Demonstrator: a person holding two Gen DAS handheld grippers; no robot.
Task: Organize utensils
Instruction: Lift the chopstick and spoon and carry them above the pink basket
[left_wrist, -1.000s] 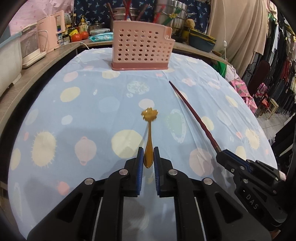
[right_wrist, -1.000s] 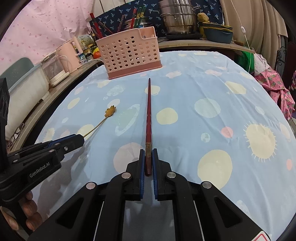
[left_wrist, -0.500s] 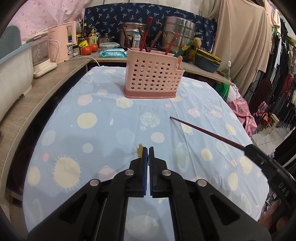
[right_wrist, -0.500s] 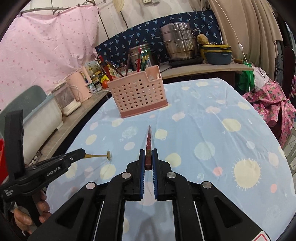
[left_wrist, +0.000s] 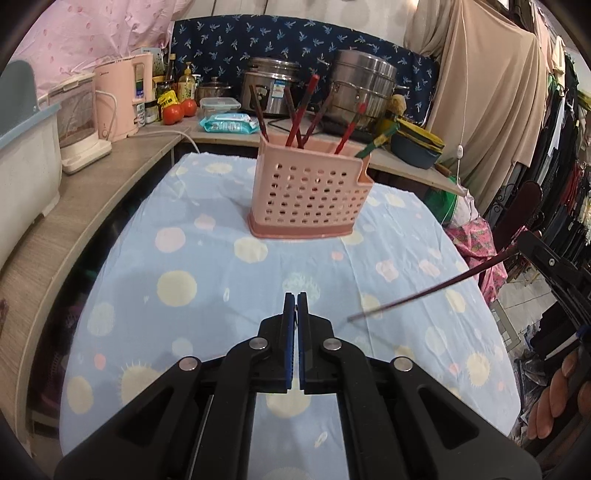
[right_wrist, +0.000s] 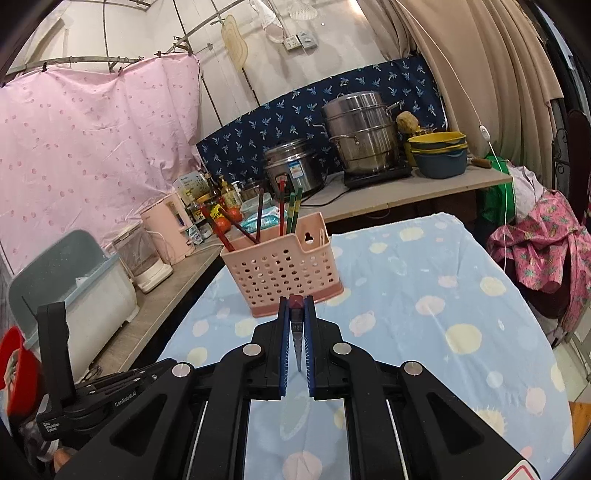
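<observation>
Both tools are lifted clear of the table, carrying step. The left gripper (left_wrist: 296, 306) is pinched fully closed; the spoon isn't visible between its fingers. The right gripper (right_wrist: 296, 314) clamps a chopstick (right_wrist: 296, 325). The basket (right_wrist: 282, 267) stands ahead of both fingertips; next comes tipping each piece upright over its rim.

One pink perforated basket (left_wrist: 308, 195) stands ahead of the claws, with six sticks upright in it: five red or dark chopsticks (left_wrist: 309, 107) and one green-tipped (left_wrist: 376, 142). One dark red chopstick (left_wrist: 424, 293) is right of the left gripper (left_wrist: 296, 306). Two grippers in view. Two tomatoes (left_wrist: 180, 109), two steel pots (left_wrist: 360, 86) far beyond.
</observation>
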